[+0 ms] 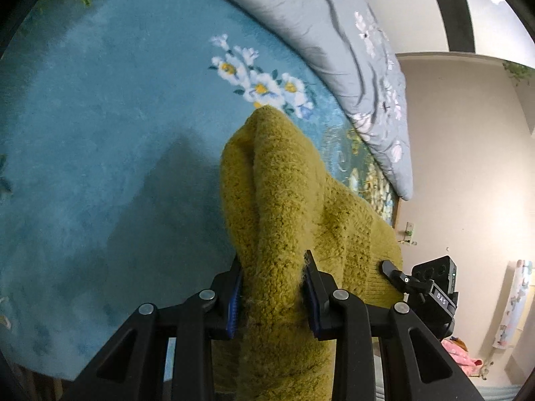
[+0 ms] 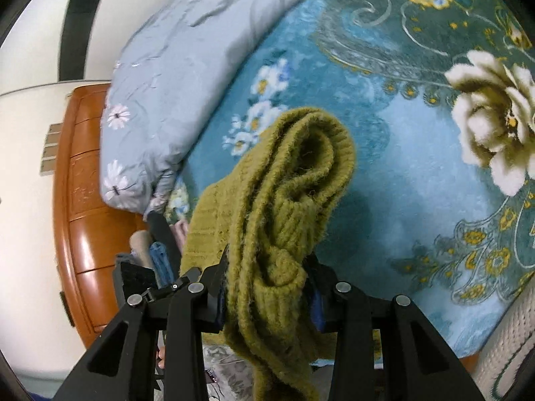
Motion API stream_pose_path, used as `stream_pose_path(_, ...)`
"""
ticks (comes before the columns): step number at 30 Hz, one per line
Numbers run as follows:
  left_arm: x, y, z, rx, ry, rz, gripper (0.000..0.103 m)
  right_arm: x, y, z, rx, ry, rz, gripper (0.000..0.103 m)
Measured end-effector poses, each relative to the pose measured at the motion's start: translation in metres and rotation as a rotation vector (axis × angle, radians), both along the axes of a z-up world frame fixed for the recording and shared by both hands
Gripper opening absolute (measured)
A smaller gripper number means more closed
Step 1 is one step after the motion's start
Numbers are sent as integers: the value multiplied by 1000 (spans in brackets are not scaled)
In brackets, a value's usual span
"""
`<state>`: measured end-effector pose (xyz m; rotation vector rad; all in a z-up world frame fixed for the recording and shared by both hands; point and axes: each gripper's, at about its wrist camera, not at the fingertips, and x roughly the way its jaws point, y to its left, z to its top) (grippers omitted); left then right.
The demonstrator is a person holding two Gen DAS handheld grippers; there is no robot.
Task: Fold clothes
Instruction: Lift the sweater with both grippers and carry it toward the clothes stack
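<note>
Now my left gripper and right gripper each pinch a bunch of the green sweater, hanging above the bed; I should spread it evenly before laying it flat.

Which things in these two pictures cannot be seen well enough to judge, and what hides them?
- Left wrist view: the lower part of the green sweater is hidden behind the left tongs and cut by the bottom edge.
- Right wrist view: the pads of the right tongs are covered by bunched knit.
- Right wrist view: folded items beside the wooden headboard are too small and partly blocked.
</note>
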<state>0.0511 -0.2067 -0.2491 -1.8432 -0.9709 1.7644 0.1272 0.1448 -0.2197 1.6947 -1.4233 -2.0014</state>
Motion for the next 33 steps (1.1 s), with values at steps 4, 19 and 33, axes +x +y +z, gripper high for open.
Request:
stream_pose_path(4,8,1,43,-5,72,26,33,2,2,36,2,72,22,39)
stream_pose_path(19,42,34,170,-71,308,173,33,-8,35,139,-10,331,192,39)
stream_pose_path(33,90,-7,207,-102,394,359,33,-45,-6,183,-54,431,415,39)
